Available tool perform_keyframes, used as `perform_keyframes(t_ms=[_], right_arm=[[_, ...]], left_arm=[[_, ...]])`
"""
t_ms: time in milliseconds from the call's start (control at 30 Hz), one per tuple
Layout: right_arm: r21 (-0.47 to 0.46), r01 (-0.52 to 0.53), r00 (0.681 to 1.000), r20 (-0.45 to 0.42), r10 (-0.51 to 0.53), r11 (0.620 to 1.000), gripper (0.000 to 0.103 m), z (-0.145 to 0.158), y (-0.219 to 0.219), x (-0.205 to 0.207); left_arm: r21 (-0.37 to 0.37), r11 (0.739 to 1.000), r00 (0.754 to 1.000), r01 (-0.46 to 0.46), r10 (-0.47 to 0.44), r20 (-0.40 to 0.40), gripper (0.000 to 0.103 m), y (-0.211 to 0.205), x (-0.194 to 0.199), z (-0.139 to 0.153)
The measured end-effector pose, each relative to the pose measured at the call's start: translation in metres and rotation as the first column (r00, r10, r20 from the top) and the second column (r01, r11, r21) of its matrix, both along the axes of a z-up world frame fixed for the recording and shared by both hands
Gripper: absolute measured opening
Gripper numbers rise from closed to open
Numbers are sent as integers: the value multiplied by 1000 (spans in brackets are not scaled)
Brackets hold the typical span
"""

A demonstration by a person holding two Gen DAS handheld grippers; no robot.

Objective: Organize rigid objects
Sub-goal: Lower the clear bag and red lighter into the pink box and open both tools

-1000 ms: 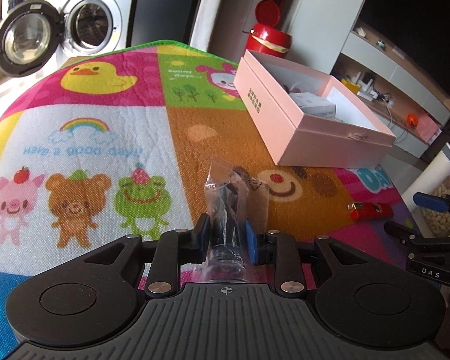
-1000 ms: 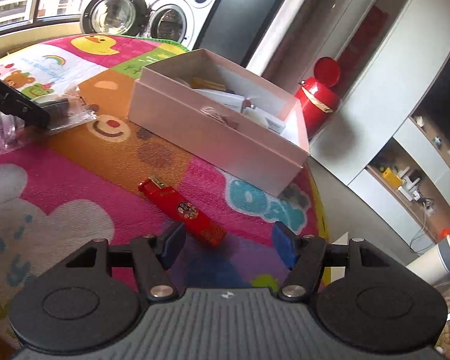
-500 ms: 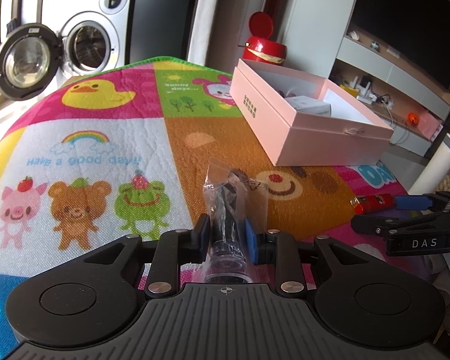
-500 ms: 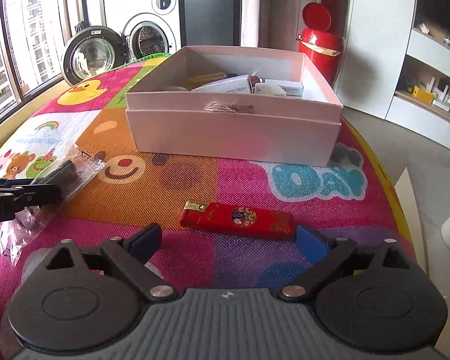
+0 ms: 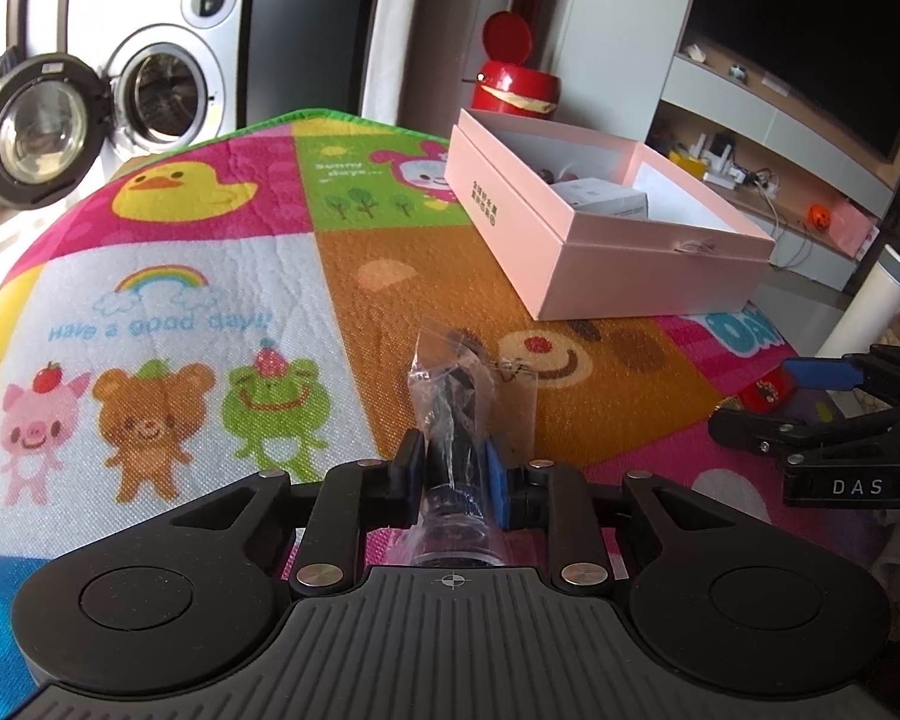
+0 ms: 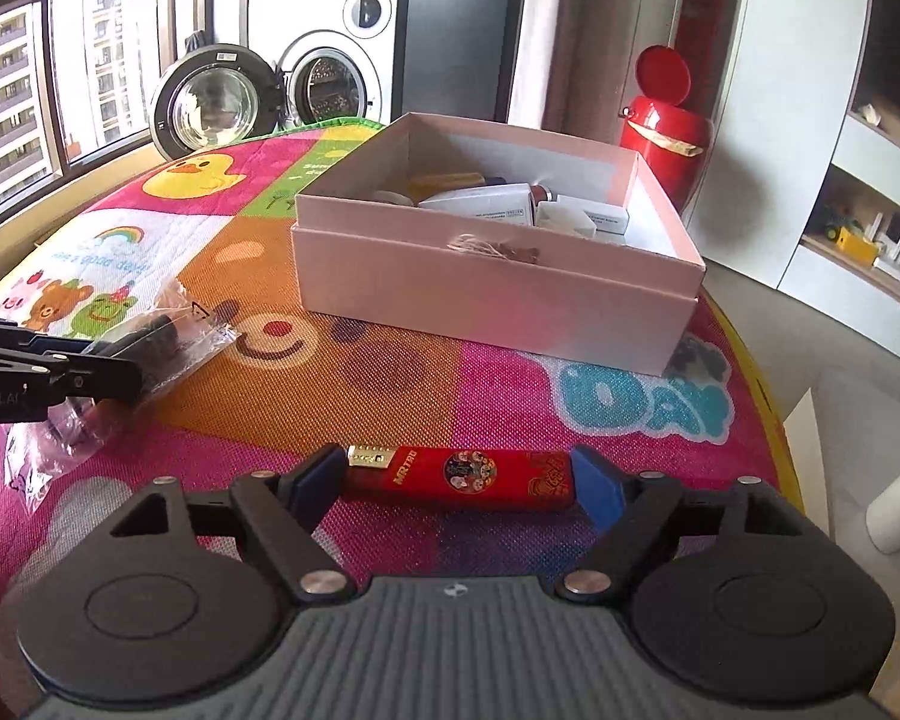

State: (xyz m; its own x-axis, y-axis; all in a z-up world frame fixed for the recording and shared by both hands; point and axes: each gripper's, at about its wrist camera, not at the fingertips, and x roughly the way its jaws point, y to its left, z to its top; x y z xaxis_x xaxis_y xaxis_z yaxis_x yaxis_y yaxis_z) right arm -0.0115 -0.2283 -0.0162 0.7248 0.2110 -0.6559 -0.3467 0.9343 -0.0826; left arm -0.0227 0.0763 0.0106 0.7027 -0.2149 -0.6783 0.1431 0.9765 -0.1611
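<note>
Your left hand-held gripper (image 5: pixel 451 468) is clamped on a dark tube in a clear bag (image 5: pixel 457 420), held low over the mat (image 5: pixel 210 276). Your right hand-held gripper (image 6: pixel 457 483) stands wide apart, its fingers flanking the ends of the red lighter (image 6: pixel 459 474), which lies flat on the mat. Beyond both, the open pink box (image 6: pixel 492 294) sits on the mat with small cartons inside.

you have open mat (image 6: pixel 390 384) between lighter (image 6: pixel 459 477) and pink box (image 6: pixel 498 294); box top open; bagged item (image 6: pixel 168 342) blocks the left side.
</note>
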Motion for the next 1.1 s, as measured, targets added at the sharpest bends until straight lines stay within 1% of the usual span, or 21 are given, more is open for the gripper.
perform_keyframes(t_ms=[67, 133, 167, 233, 300, 367, 467, 500, 533, 567, 600, 633, 667, 700, 733, 800, 833, 900, 1000, 1067, 1100], right_arm=[[-7, -21, 1000, 17, 21, 1000, 82, 7, -4, -6], [-10, -45, 998, 39, 45, 999, 82, 16, -8, -12], [-9, -57, 997, 57, 57, 998, 82, 22, -11, -16], [-12, -73, 991, 110, 74, 997, 82, 38, -17, -22], [-16, -80, 980, 182, 81, 997, 82, 56, -23, -26], [-16, -85, 960, 268, 86, 996, 82, 78, -26, -24], [-27, -67, 923, 379, 72, 997, 82, 104, -23, -9], [-22, -60, 909, 411, 64, 998, 82, 111, -21, 0], [-8, -53, 899, 436, 51, 999, 82, 116, -19, 11], [21, -44, 888, 459, 30, 999, 88, 119, -18, 25], [38, -27, 889, 458, 7, 999, 92, 119, -16, 35], [50, 9, 902, 431, -30, 999, 95, 116, -14, 45], [62, 27, 919, 392, -49, 998, 95, 112, -14, 51], [70, 20, 931, 363, -44, 997, 95, 107, -14, 52], [74, -7, 945, 328, -17, 997, 95, 99, -17, 48], [51, -16, 950, 312, 0, 999, 95, 82, -21, 35], [28, -11, 951, 309, 2, 1000, 96, 72, -24, 26], [0, -5, 959, 283, 5, 1000, 97, 56, -28, 14], [14, -3, 978, 208, 0, 1000, 98, 36, -32, 2], [24, 7, 987, 162, -11, 1000, 99, 23, -29, -2], [23, 13, 990, 138, -16, 1000, 99, 17, -26, 0]], left_arm=[[-11, 999, 999, 35, -35, -9, 24, -3, -4, 2], [-57, 993, 994, 106, -107, -10, 24, -8, -10, 5], [-67, 989, 991, 131, -132, 1, 24, -11, -13, 8], [-76, 981, 984, 177, -174, 45, 24, -17, -15, 22], [-88, 975, 973, 205, -193, 123, 24, -21, -8, 49], [-79, 972, 956, 220, -198, 217, 24, -27, 8, 83], [-54, 970, 916, 239, -206, 345, 24, -43, 49, 132], [-62, 966, 909, 251, -214, 359, 24, -50, 68, 142], [-85, 960, 912, 265, -221, 346, 25, -56, 90, 148], [-120, 954, 924, 274, -227, 307, 26, -62, 115, 147], [-158, 950, 938, 270, -222, 265, 27, -67, 137, 142], [-180, 950, 950, 254, -210, 231, 27, -72, 154, 133], [-177, 954, 958, 240, -203, 203, 27, -75, 165, 125], [-156, 962, 964, 226, -198, 177, 27, -78, 171, 115], [-141, 967, 968, 212, -188, 166, 27, -77, 171, 106], [-126, 974, 973, 191, -170, 156, 27, -70, 159, 95], [-102, 978, 975, 180, -164, 150, 27, -63, 146, 90], [-31, 985, 975, 171, -165, 151, 27, -51, 114, 80], [76, 987, 978, 143, -152, 144, 27, -38, 67, 64], [134, 985, 986, 113, -127, 104, 27, -34, 46, 46], [161, 983, 993, 89, -101, 68, 27, -31, 40, 34]])
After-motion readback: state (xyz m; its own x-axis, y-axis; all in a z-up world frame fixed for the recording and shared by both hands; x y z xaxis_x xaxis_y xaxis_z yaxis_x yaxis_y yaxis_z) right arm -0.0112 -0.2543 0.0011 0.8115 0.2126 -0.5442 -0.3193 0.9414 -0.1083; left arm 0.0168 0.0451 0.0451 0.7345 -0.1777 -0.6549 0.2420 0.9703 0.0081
